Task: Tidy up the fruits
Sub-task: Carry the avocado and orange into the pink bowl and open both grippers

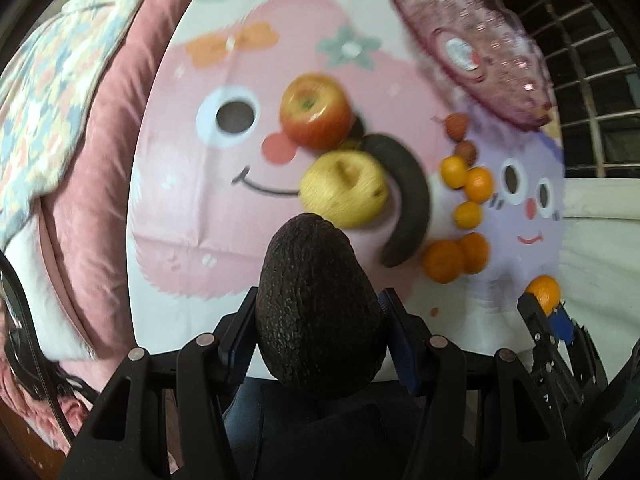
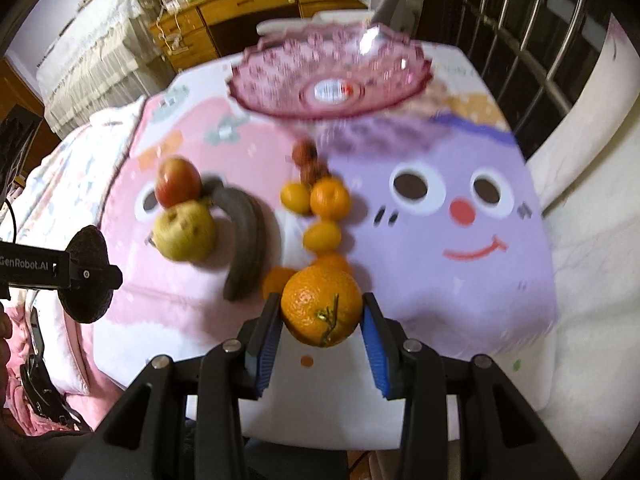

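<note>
On the table (image 2: pixel 460 300), the bowl (image 2: pixel 332 76) stands at the far edge. Nearer, the apple (image 2: pixel 178 182) touches the pear (image 2: pixel 184 230) in front of it, with the banana (image 2: pixel 246 240) just right of both. Right of the banana, tangerines (image 2: pixel 330 198) run in a line toward the bowl, lychees (image 2: pixel 308 160) at its far end.
</note>
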Tool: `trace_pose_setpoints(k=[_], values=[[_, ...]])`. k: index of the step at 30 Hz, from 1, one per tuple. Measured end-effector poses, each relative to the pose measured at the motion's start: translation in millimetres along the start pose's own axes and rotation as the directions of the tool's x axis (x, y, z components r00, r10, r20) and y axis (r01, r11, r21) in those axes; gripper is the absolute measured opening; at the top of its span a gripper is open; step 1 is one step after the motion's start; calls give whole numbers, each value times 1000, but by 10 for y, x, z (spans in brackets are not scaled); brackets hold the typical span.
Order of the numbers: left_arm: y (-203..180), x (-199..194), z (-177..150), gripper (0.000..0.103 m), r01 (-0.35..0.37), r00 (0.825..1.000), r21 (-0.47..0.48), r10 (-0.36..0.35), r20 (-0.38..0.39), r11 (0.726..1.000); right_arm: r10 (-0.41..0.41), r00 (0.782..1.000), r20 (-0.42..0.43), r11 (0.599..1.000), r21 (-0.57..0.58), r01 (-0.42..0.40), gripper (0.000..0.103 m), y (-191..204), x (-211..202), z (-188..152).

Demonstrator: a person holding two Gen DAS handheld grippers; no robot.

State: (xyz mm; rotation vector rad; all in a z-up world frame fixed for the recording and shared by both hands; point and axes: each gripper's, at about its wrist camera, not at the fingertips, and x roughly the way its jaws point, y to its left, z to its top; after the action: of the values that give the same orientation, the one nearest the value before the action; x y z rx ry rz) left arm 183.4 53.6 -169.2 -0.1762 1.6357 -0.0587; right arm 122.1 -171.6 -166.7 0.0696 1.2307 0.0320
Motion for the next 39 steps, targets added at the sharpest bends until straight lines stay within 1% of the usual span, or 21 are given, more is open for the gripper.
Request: trace_pose_setpoints(k=[4,9,15,21,25,30,35,39], values=[[-211,-272,210,57,7,999,47,-9,35,999,-31,998,63,999,-36,33,39,-24,-210,183],[-316,-511,449,57,12,997,100,-20,75,995,-32,992,123,998,-42,37,39,-83,-401,456],[-536,-771,821,57,22,990,144,-42,134,989,-33,986,165,998,-38,40,39,-164,-468,799],[-734,-877,1209,57,20,985,165,-48,168,986,-31,982,186,999,-31,38,39,-286,-381,1179],[-866,-838,1504,57,27,981,172,-60,187,985,-21,981,195,999,-29,27,39,-356,-254,1377],[-1051,-678,1791,57,62,973,192,-102,209,979,8,981,192,999,-37,-1,39,-468,6,1581],[-1231,-384,2068,57,111,963,204,-155,218,973,37,984,174,998,-61,-27,39,-535,315,1732],[-1304,-129,2232,57,122,963,190,-162,215,974,54,988,145,996,-84,-42,39,-557,568,1793]])
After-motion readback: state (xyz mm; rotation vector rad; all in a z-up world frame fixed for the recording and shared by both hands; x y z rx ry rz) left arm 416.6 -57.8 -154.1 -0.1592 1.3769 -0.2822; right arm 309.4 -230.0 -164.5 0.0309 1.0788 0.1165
